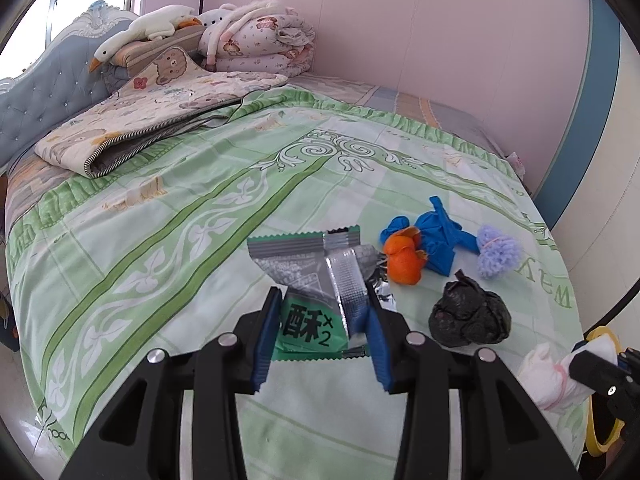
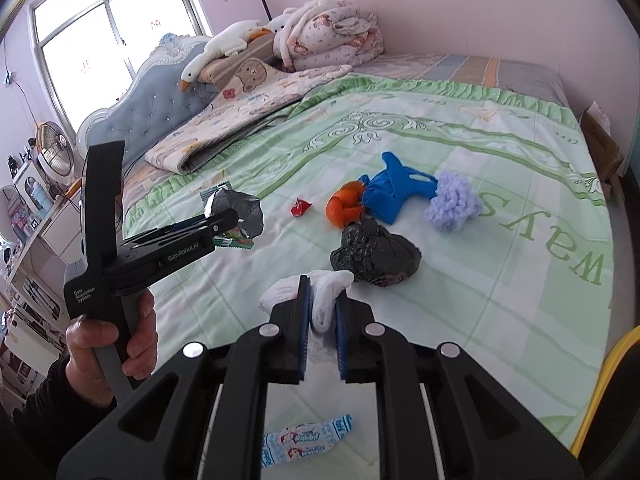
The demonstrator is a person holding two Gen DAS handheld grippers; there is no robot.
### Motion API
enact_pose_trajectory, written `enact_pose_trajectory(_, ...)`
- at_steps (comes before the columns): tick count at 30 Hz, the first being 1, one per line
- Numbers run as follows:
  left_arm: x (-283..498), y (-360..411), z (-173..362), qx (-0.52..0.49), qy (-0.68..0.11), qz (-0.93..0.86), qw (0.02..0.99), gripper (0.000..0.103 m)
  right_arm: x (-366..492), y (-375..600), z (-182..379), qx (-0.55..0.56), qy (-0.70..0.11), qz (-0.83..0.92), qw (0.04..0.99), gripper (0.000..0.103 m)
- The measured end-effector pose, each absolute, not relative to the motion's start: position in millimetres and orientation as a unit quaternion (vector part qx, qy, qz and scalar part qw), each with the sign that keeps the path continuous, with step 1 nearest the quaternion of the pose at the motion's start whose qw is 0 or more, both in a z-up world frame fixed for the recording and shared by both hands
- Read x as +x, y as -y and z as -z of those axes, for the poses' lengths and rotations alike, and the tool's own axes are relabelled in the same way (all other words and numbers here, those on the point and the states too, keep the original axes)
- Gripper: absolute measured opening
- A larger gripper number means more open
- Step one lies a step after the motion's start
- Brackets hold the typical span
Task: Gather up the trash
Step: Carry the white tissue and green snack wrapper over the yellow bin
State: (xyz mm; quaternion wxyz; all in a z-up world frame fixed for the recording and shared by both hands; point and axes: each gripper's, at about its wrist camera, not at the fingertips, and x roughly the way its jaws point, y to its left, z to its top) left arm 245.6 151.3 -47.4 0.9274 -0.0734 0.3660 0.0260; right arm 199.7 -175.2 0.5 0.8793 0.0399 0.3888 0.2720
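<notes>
Left gripper (image 1: pixel 322 320) fingers clamp "酥×2" wrapper (image 1: pixel 308 280); right gripper (image 2: pixel 322 312) pinches white bag (image 2: pixel 320 300) (knotted).

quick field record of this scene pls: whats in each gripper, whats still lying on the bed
left gripper: shut on green snack wrapper, lifted off the bed
right gripper: shut on white plastic bag
surface: green bedspread
still lying: black bag, orange peel, blue glove, lilac yarn, red wrapper, candy wrapper
far end: goose plush
</notes>
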Motion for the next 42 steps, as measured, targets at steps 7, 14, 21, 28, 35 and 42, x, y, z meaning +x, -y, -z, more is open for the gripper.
enact_pose_trajectory(7, 234, -130, 26, -0.062, -0.351, -0.014, 0.934, 0.038, 185, 205, -24, 0.049, -0.368, -0.257, 0.892, 0.011)
enact_pose_trajectory(14, 221, -99, 8, -0.048, -0.338, 0.010, 0.940, 0.038, 173, 238, -41, 0.056, -0.350, -0.239, 0.904, 0.011)
enact_pose_trajectory(21, 207, -65, -9, -0.036, -0.322, 0.042, 0.945, 0.038, 162, 273, -56, 0.062, -0.337, -0.217, 0.914, 0.011)
enact_pose_trajectory(28, 195, -33, -25, -0.020, -0.307, 0.068, 0.949, 0.038, 151, 310, -72, 0.072, -0.321, -0.195, 0.924, 0.011)
enact_pose_trajectory(35, 185, 0, -35, 0.003, -0.294, 0.091, 0.951, 0.038, 136, 344, -83, 0.081, -0.307, -0.172, 0.933, 0.011)
enact_pose_trajectory(42, 178, 29, -43, 0.018, -0.284, 0.110, 0.952, 0.038, 125, 377, -92, 0.089, -0.299, -0.149, 0.938, 0.011)
